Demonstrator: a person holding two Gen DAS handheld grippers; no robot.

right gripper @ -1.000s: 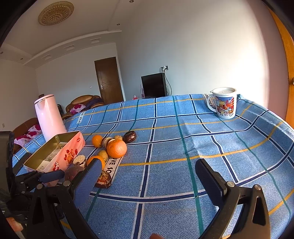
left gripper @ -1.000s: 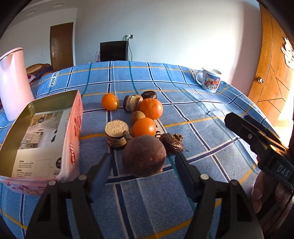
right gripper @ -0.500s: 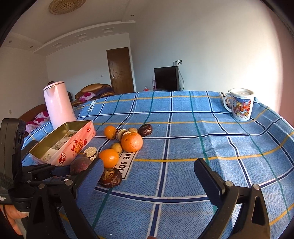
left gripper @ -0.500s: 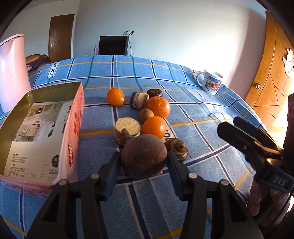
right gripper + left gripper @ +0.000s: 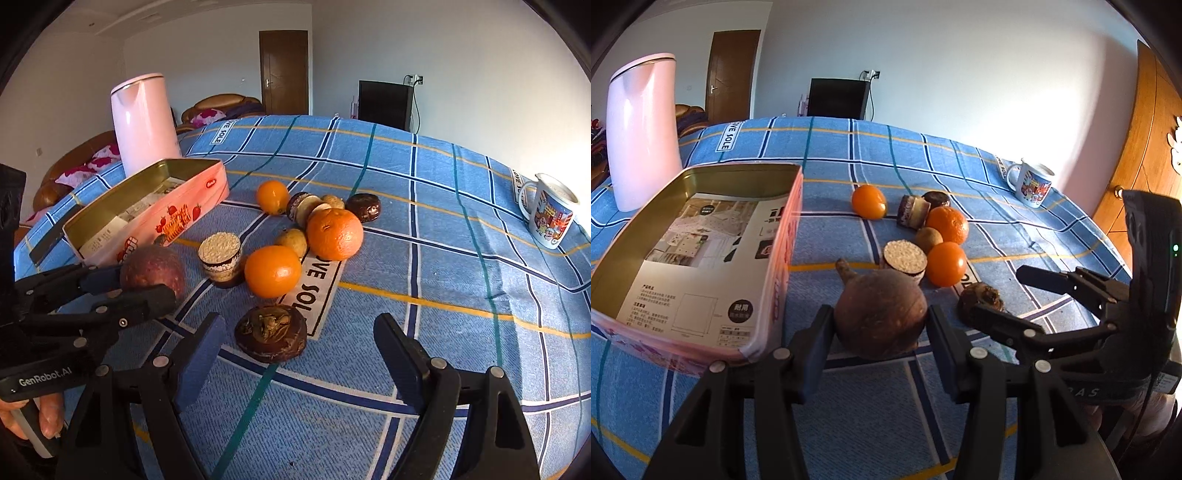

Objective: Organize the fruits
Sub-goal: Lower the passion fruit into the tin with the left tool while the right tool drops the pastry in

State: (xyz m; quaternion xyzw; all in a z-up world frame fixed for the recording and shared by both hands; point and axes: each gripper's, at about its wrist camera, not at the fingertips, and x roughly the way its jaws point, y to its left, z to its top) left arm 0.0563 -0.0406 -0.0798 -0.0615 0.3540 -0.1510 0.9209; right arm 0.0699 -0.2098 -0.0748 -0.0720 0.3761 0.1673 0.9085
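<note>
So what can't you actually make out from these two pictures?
- Purple fruit, left wrist view: its underside is hidden, so whether it is off the cloth is unclear.
- Pink tin, right wrist view: its near wall hides most of the inside.
- Small print on the paper in the tin, left wrist view: too small to read.
- Brown wrinkled fruit, left wrist view: partly covered by the right gripper.
- Mug, right wrist view: contents not visible.
</note>
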